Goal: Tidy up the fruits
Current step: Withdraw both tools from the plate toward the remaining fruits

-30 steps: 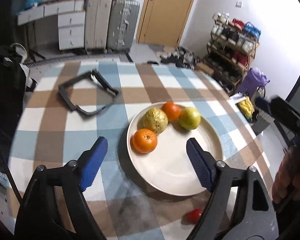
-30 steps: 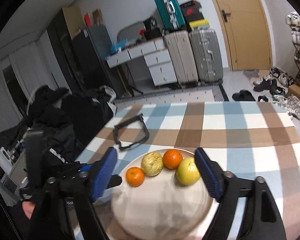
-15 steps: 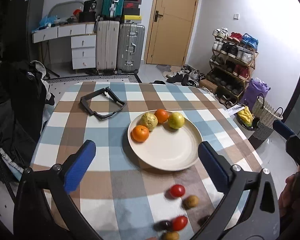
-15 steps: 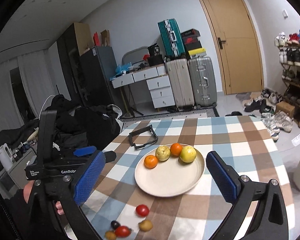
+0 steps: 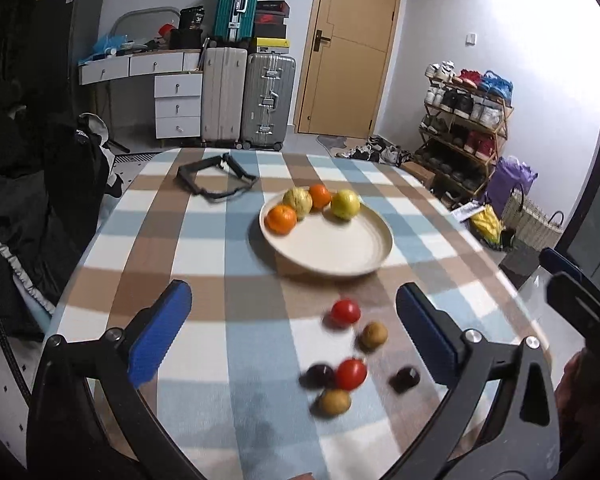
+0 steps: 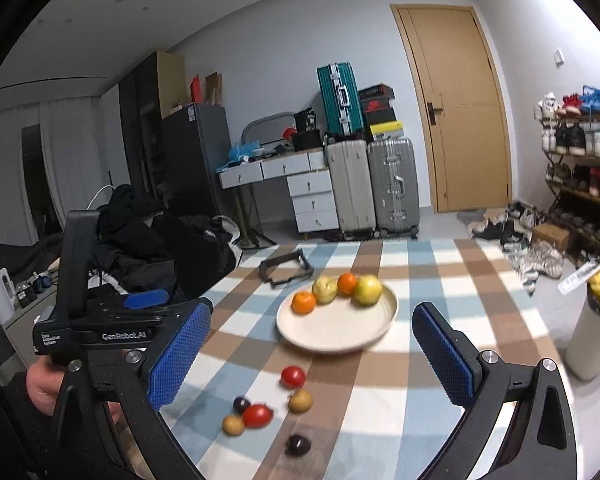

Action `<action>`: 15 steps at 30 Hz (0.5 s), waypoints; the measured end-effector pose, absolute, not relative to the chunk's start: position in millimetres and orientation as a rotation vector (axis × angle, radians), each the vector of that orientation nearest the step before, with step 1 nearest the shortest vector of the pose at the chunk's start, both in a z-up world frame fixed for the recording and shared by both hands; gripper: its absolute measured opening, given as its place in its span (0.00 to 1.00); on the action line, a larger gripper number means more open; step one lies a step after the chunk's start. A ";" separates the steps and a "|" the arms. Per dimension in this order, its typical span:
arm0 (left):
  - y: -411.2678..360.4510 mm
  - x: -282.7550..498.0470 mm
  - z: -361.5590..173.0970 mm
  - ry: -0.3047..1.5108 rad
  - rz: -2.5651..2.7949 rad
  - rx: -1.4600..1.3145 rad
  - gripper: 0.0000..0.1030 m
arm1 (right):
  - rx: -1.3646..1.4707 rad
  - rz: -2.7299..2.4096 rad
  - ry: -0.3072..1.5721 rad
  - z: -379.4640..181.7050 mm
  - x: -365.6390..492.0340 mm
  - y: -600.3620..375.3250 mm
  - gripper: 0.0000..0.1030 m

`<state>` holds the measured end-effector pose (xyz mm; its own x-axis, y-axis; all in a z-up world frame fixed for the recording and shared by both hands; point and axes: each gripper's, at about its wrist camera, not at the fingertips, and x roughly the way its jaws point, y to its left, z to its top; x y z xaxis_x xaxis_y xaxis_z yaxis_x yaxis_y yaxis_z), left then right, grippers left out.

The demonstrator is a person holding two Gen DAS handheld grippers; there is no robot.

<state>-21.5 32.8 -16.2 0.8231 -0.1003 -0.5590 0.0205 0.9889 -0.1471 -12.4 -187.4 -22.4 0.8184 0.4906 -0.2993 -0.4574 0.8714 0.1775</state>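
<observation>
Both the left gripper (image 5: 292, 334) and right gripper (image 6: 312, 356) hang wide apart, empty — next, I judge, closing on a small red tomato (image 5: 345, 312) below the round cream plate (image 5: 364, 256).

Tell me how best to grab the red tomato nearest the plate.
Grip the red tomato across its round middle, coming from above and the near side; it sits apart from the brown fruit and the plate, so open fingers fit either side.
</observation>
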 end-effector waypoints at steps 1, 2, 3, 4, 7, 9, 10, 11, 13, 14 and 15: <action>32.3 -25.5 -20.8 0.607 -0.061 -0.129 0.99 | 0.101 0.502 0.364 -28.0 -14.3 -187.6 1.00; 32.2 -31.5 -26.4 0.617 -0.059 -0.125 0.99 | 0.100 0.496 0.379 -31.6 -14.8 -187.2 1.00; 33.2 -33.3 -31.7 0.625 -0.058 -0.129 0.99 | 0.092 0.486 0.405 -37.5 -15.7 -186.1 1.00; 34.4 -35.2 -36.3 0.635 -0.058 -0.135 0.99 | 0.081 0.479 0.421 -42.1 -16.0 -185.0 1.00; 38.9 -38.8 -50.3 0.667 -0.054 -0.151 0.99 | 0.042 0.468 0.462 -59.2 -18.8 -180.0 1.00; 40.8 -40.3 -58.8 0.686 -0.051 -0.155 0.99 | 0.048 0.494 0.505 -72.0 -18.0 -176.1 1.00; 42.3 -39.5 -62.2 0.695 -0.050 -0.157 0.99 | 0.051 0.505 0.529 -78.6 -16.9 -173.4 1.00; 44.5 -37.1 -64.7 0.701 -0.048 -0.160 0.99 | 0.051 0.510 0.541 -82.7 -15.3 -171.3 1.00; 48.3 -35.1 -69.8 0.713 -0.047 -0.169 0.99 | 0.042 0.517 0.573 -96.8 -12.3 -164.7 1.00; 50.3 -35.1 -72.1 0.719 -0.045 -0.173 0.99 | 0.039 0.520 0.584 -101.1 -11.2 -162.7 1.00; 51.5 -35.5 -74.3 0.723 -0.044 -0.176 0.99 | 0.037 0.525 0.600 -107.1 -9.6 -159.6 1.00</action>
